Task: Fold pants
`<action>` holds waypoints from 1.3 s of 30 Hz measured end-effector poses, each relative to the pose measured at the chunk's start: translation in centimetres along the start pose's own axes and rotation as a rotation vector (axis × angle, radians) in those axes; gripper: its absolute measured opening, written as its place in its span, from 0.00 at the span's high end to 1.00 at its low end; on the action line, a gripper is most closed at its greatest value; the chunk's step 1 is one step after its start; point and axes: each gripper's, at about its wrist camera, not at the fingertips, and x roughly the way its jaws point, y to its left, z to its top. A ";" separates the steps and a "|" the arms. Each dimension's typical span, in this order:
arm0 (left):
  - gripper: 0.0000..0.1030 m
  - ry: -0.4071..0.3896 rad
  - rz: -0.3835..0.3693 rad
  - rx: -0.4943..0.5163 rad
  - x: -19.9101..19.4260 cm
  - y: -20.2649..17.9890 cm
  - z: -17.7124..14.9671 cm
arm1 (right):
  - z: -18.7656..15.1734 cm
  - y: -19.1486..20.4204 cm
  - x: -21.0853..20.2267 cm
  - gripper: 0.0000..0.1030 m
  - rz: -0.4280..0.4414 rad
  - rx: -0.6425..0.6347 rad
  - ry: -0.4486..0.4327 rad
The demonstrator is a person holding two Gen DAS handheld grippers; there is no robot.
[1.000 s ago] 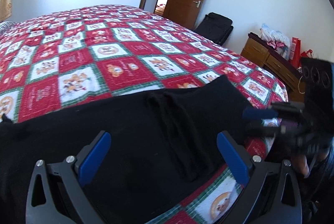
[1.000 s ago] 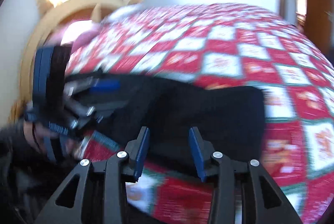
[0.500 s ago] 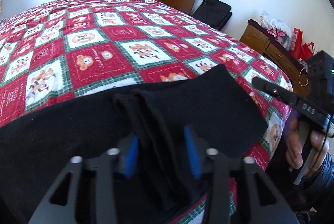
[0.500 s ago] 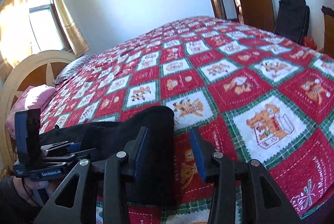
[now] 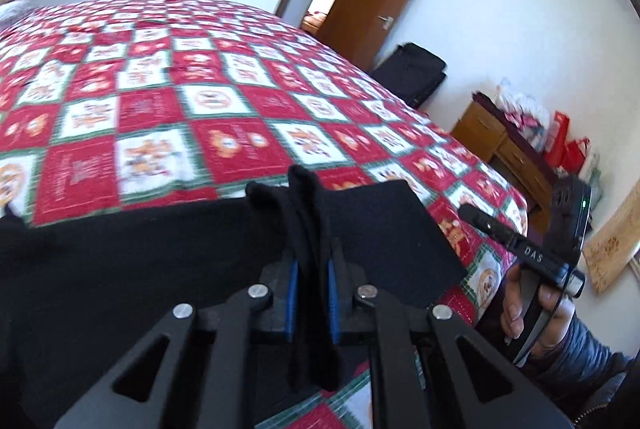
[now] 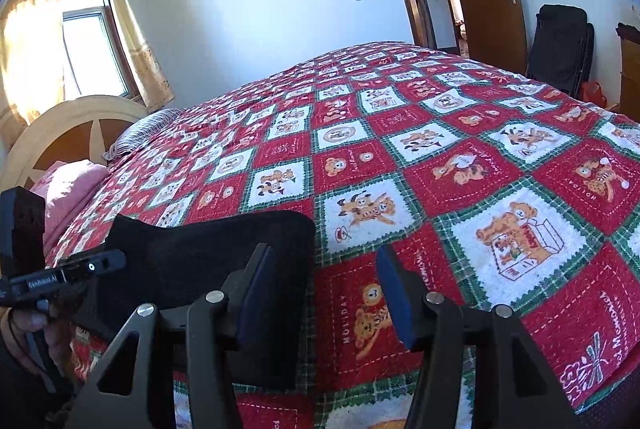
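My left gripper (image 5: pixel 311 293) has its jaws drawn narrow, clamped on a raised ridge of the black pants (image 5: pixel 384 229); the blue pads press the bunched cloth from both sides, and the pleat runs straight ahead of the jaws and stands up above the flat fabric around it; the rest of the pants spreads flat to either side of these jaws across the near edge of the bed (image 5: pixel 224 97), over its red, white and green patchwork quilt; my right gripper (image 6: pixel 324 289) has just been opening and its jaws now stand about half apart, pressing on nothing; the end of the pants (image 6: pixel 224 245) lies under and behind the left-side jaw, its edge reaching a little way into the gap; the other jaw is over bare quilt (image 6: pixel 516 241); from the right wrist I see the left gripper's body low at the left of these jaws, a hand (image 6: pixel 36 325) wrapped round its handle; from the left wrist the right hand (image 5: pixel 536 305) holds its gripper off to the right of my jaws, beside the bed's edge.
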 end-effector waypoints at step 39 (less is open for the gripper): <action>0.69 -0.053 0.175 0.011 0.0 6.5 -2.4 | 0.3 9.6 9.7 0.46 0.119 -0.175 0.283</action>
